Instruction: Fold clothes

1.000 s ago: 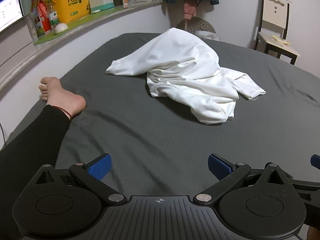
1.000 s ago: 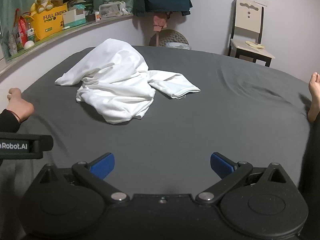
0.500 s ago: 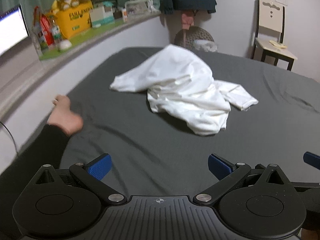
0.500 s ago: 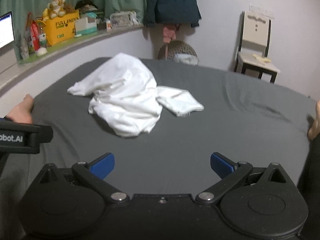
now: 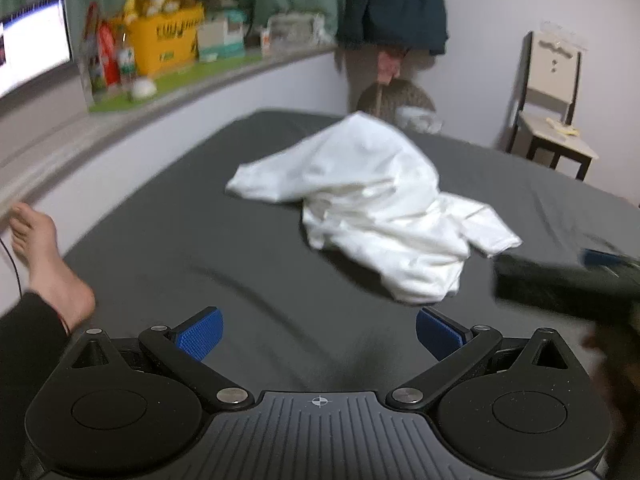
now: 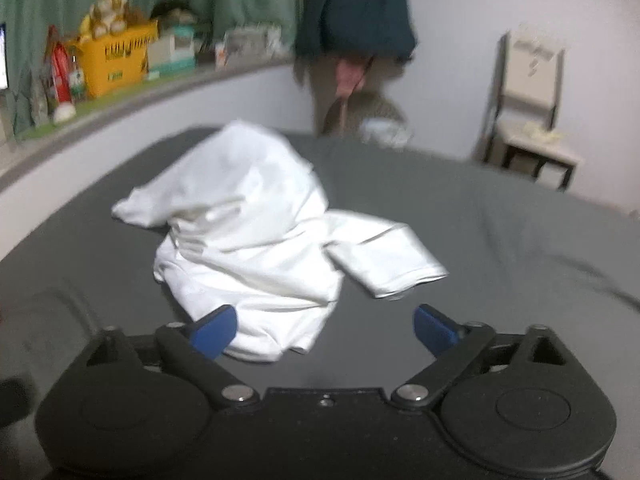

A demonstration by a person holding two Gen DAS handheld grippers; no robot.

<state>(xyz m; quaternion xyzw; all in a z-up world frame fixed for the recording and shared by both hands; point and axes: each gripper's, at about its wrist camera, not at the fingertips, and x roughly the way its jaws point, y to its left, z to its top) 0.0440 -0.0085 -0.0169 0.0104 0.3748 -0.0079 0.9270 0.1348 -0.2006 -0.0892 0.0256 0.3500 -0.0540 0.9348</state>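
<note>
White cloth is what I have ahead of me: a crumpled shirt [image 5: 372, 208] lying in a heap on the dark grey bed [image 5: 200, 240], with one sleeve [image 6: 384, 260] spread flat toward the right and another fold trailing out to the left. From my left gripper [image 5: 319, 332] the shirt sits ahead and a little right of centre, well apart from the fingers [image 5: 200, 332]; only bare sheet lies between the two blue pads, which are spread wide with nothing in them. My right gripper [image 6: 324, 330] is much nearer. Its fingers [image 6: 214, 330] are also spread wide and empty, and the near hem of the shirt reaches down to the left pad, which overlaps the cloth in that view; I cannot tell whether it touches the fabric or hangs above it. The right pad has only grey sheet ahead of it, just short of the sleeve's cuff. In the left view, the right gripper's body shows as a dark blurred bar at the right edge, just beside the sleeve. A bare foot [image 5: 44, 256] rests on the bed's left edge, clear of the shirt. Behind the bed I see a ledge [image 5: 168, 84] with a yellow box [image 5: 168, 42] and other clutter, green curtains, a dark jacket [image 5: 394, 0] hanging on the wall, and a chair [image 5: 554, 96] at the far right. Both views are somewhat smeared.
</note>
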